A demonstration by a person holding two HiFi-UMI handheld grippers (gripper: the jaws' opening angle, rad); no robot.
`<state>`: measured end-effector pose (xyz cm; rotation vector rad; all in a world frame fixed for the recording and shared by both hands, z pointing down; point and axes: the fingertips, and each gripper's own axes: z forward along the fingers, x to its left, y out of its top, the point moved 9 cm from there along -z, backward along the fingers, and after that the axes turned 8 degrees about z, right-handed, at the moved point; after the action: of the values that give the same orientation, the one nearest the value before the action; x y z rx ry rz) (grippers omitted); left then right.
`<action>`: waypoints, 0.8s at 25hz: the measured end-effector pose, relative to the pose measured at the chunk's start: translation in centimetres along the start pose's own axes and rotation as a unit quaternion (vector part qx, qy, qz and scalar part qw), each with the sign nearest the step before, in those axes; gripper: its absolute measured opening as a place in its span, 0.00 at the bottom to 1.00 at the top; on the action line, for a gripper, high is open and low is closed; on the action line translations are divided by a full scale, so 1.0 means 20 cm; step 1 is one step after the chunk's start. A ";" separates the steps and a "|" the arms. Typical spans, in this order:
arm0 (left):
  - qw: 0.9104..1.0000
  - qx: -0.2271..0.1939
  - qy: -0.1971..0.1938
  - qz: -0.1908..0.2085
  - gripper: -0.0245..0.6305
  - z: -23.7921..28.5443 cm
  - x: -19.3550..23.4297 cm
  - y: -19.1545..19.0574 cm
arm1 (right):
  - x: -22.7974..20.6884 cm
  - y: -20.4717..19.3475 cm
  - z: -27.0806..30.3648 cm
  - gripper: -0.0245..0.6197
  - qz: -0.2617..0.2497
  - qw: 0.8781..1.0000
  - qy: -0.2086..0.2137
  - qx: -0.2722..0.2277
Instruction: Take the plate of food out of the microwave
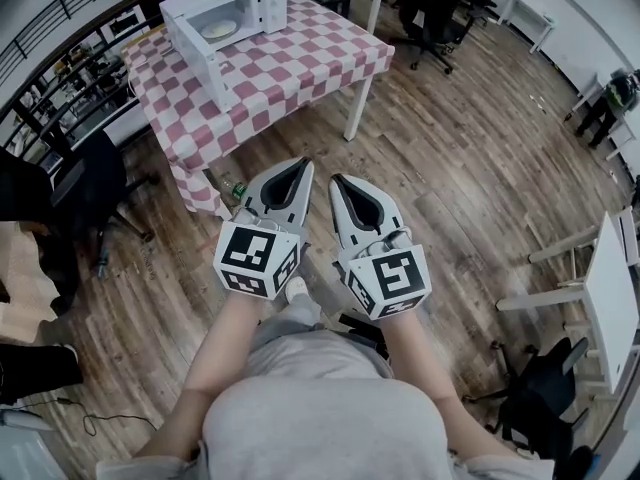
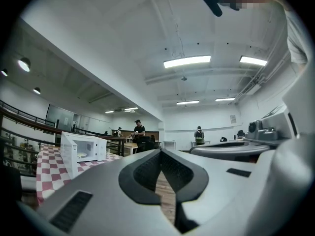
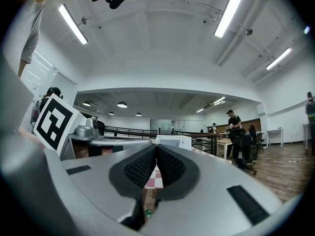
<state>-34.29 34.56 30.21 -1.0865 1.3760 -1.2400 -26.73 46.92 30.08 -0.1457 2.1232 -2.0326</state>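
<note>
- Left gripper (image 1: 302, 163) and right gripper (image 1: 337, 180) sit side by side in front of the person, over the wooden floor (image 1: 480, 168). What are the fingers (image 2: 142, 171) doing?
- They are closed tip to tip on both grippers, with nothing between them.
- And the plate of food (image 1: 220, 28)?
- It is inside the microwave (image 1: 268, 3), whose door (image 1: 195, 68) hangs open. The microwave stands toward the far left corner of the bench (image 1: 320, 58), on a red-and-white checked cloth (image 1: 200, 138), well apart from both grippers.
- How will the plate handle?
- My guess is stiff and smooth, likely ceramic or glass. That would make it slippery at the rim and breakable if dropped. The food looks pale and flat, and I can't tell what it is. It might slide if the plate tips.
- Where should it be gripped?
- On the rim nearest the opening, one finger above the lip and one below, clear of the food. Hold it level while drawing it out. The second gripper could steady the opposite edge once it clears the cavity.
</note>
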 end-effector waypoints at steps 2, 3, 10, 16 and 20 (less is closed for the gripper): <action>1.000 0.001 0.003 0.001 0.04 0.07 0.05 0.00 | -0.05 0.00 0.08 0.08 0.001 1.000 0.003 0.001; 1.000 0.001 0.004 0.002 0.04 0.11 0.08 0.00 | -0.07 -0.01 0.12 0.08 0.002 1.000 0.005 0.002; 1.000 0.000 0.015 -0.001 0.04 0.34 0.30 -0.02 | -0.22 0.00 0.40 0.08 0.007 1.000 0.017 0.004; 1.000 0.004 0.022 -0.004 0.04 0.51 0.45 -0.07 | -0.33 -0.03 0.64 0.08 0.009 1.000 0.021 0.009; 0.999 0.008 0.032 -0.003 0.04 0.58 0.56 -0.09 | -0.39 -0.04 0.79 0.08 0.016 0.999 0.028 0.011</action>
<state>-24.50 21.69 30.66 -1.0495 1.4097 -1.2976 -15.94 33.12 30.83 -0.0511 2.1206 -2.0638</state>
